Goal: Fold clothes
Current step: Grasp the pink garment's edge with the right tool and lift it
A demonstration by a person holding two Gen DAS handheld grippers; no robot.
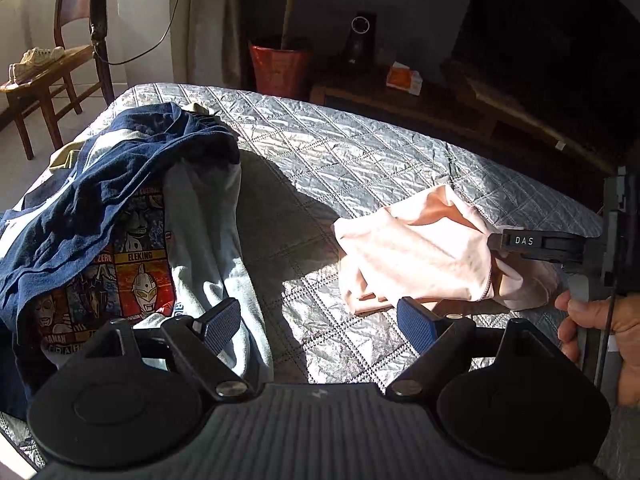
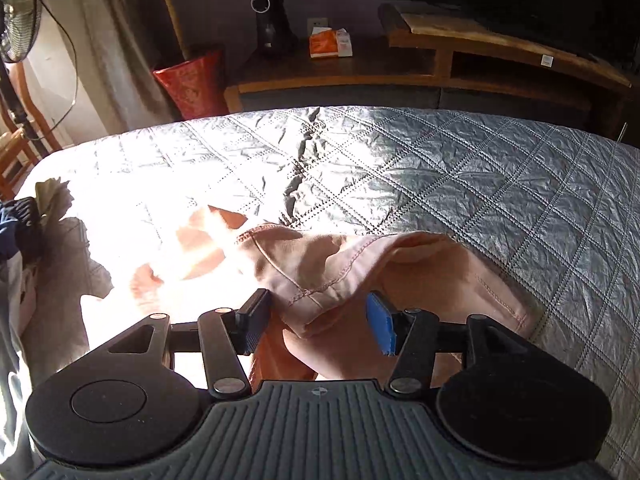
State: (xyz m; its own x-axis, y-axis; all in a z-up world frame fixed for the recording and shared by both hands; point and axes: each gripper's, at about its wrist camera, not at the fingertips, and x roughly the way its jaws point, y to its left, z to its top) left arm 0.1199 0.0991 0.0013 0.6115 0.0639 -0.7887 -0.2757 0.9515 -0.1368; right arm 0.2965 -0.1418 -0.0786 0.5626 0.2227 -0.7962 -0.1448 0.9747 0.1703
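Observation:
A crumpled pale pink garment lies on the quilted silver bed cover, right of centre. In the right wrist view the pink garment has a stitched fold lying between the fingers of my right gripper, whose jaws stand open around it. In the left wrist view the right gripper reaches into the pink garment from the right. My left gripper is open and empty, low over the cover between the pink garment and a pile of clothes.
The pile holds a navy garment, a light blue one and a cartoon-print shirt. Beyond the bed stand a red bin, a wooden TV bench, a fan stand and a wooden chair with shoes.

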